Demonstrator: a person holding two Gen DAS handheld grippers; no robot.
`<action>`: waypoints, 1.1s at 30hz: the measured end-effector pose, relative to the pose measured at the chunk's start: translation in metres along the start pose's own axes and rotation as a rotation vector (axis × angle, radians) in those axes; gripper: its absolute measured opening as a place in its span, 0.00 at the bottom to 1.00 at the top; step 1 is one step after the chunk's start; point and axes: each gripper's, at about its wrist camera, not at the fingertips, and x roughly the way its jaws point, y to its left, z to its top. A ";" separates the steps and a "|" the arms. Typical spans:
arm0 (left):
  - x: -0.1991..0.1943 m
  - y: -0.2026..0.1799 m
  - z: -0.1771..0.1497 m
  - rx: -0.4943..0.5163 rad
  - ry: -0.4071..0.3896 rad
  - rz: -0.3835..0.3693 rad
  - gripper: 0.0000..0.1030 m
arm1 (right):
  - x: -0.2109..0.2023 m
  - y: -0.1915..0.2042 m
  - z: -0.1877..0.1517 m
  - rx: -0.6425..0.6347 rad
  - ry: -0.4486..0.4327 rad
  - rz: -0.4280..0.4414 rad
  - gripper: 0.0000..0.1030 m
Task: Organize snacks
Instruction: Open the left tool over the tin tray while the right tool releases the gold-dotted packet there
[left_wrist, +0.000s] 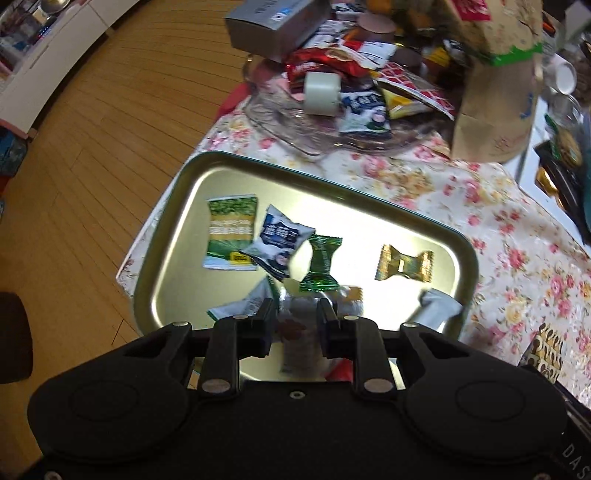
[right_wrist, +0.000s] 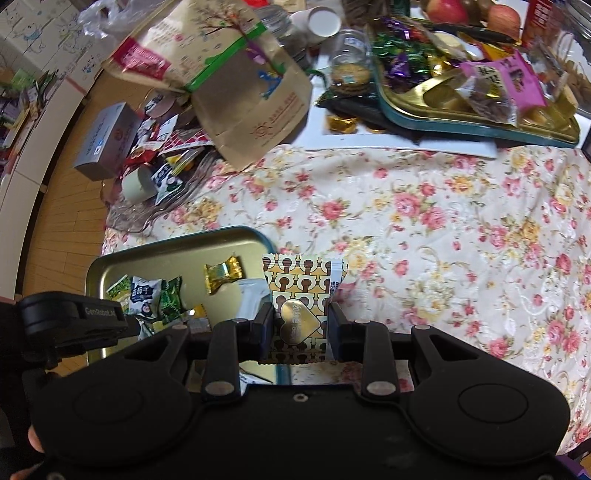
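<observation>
Floral tablecloth (right_wrist: 424, 221) fills most of the right wrist view; clutter of bags and boxes runs along the top of both frames.

Metal tray (left_wrist: 177, 192) sits centre in the left wrist view, lower left in the right wrist view. It holds 4 clear pieces: green-and-white packet (left_wrist: 231, 232), blue-white packet (left_wrist: 279, 240), green twist candy (left_wrist: 320, 264), gold twist candy (left_wrist: 404, 263). More wrappers lie at its near edge, partly hidden.

Your right gripper (right_wrist: 300, 321) is pinching a patterned brown-and-cream packet (right_wrist: 303, 275) with a gold heart; jaws narrow, pads against its 2 sides. Packet's long axis runs up the frame, away from you. It hangs over the tray's right rim, half above cloth.

Your left gripper (left_wrist: 297, 317) is pinching a pale, blurred wrapper (left_wrist: 299, 332), already above the tray's near part.

Key relation: tray floor lies left of the right packet, so that hand likely needs to shift left before release. The left hand is nearer to a drop; mind crowding, both grippers sit close.
</observation>
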 end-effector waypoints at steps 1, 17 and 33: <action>0.000 0.004 0.002 -0.008 0.002 -0.006 0.31 | 0.002 0.005 -0.001 -0.007 0.000 0.001 0.31; 0.005 0.052 0.011 -0.112 0.010 -0.040 0.31 | 0.017 0.050 -0.012 -0.111 -0.008 0.027 0.31; 0.006 0.055 0.010 -0.106 0.010 -0.058 0.31 | 0.002 0.077 -0.018 -0.207 -0.082 0.148 0.35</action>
